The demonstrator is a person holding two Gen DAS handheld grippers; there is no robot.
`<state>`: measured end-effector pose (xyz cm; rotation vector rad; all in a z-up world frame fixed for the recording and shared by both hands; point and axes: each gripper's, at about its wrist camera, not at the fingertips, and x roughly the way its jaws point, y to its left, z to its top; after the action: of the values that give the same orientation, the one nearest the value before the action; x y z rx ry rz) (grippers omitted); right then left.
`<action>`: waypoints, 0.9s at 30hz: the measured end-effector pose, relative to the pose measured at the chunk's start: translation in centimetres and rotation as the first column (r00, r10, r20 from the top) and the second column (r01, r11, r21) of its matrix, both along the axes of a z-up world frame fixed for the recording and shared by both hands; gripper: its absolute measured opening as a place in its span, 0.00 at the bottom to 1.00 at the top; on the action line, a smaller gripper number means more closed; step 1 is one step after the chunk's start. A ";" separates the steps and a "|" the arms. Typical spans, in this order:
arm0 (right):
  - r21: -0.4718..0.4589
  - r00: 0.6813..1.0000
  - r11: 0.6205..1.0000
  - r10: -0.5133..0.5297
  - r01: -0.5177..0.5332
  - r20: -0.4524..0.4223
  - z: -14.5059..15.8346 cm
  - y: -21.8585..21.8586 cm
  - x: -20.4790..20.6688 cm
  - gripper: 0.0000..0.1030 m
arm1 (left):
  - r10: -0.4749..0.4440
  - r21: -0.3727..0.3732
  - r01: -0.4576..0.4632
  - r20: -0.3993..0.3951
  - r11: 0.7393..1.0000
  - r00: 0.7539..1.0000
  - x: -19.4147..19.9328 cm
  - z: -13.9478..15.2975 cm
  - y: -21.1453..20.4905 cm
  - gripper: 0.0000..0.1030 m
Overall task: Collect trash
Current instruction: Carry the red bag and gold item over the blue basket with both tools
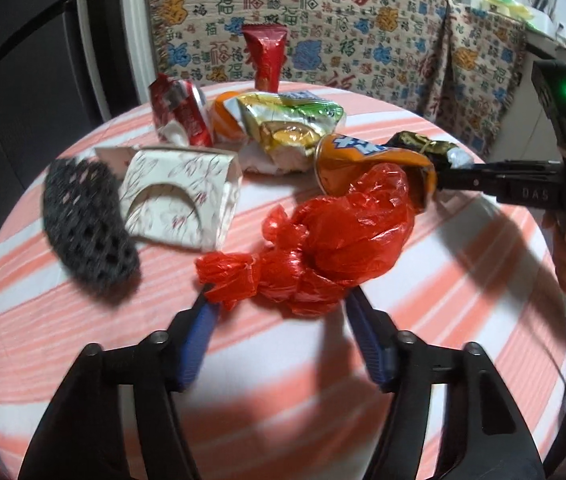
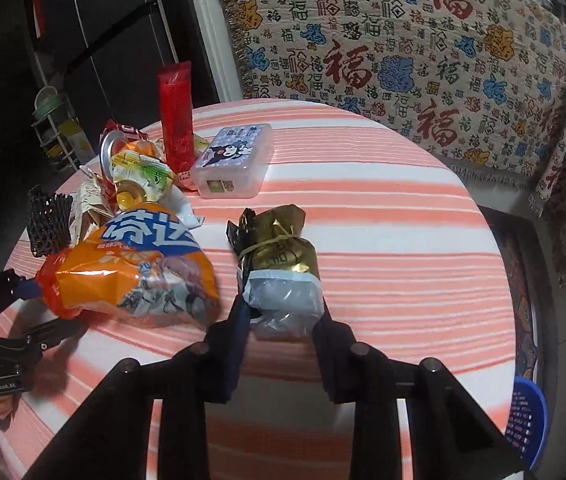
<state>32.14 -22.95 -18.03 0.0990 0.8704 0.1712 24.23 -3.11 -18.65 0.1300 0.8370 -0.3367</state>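
Note:
My left gripper (image 1: 279, 300) is shut on a crumpled red plastic bag (image 1: 323, 248), held just above the striped table (image 1: 83, 320). My right gripper (image 2: 283, 312) is shut on a gold-and-black foil packet with a clear wrapped end (image 2: 279, 272); in the left wrist view it (image 1: 423, 148) shows at the right gripper's tips. An orange crisp bag (image 2: 135, 268) lies left of the right gripper and shows behind the red bag in the left wrist view (image 1: 363, 160). Behind lie a green-gold snack wrapper (image 1: 283, 120), a crushed red can (image 1: 187, 116), a tall red packet (image 1: 267, 56) and a torn patterned white box (image 1: 187, 196).
A black foam mesh sleeve (image 1: 83, 224) lies at the table's left edge. A lilac cartoon box (image 2: 235, 160) stands at the back of the table. A patterned cloth covers a sofa (image 2: 423, 60) behind. A blue basket (image 2: 527, 420) stands on the floor at the right.

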 end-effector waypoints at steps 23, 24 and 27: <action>-0.003 0.999 0.999 -0.038 0.038 -0.011 -0.3 -1.4 -5.4 0.30 | -0.132 -0.036 0.138 0.121 0.990 0.984 -2.7 3.6 0.6 0.97; -0.001 0.999 0.999 -0.040 0.040 -0.014 -0.4 -1.3 -5.5 0.30 | -0.161 -0.035 0.167 0.138 0.985 0.977 -2.1 4.0 -0.1 0.97; 0.010 0.998 0.999 -0.052 0.052 -0.018 -0.5 -1.4 -5.9 0.30 | -0.260 -0.034 0.265 0.121 0.964 0.958 0.6 3.7 -1.9 0.98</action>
<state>26.23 -24.38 -18.55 0.1328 0.8837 0.1264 24.78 -5.03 -14.99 0.2135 0.6963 -0.5943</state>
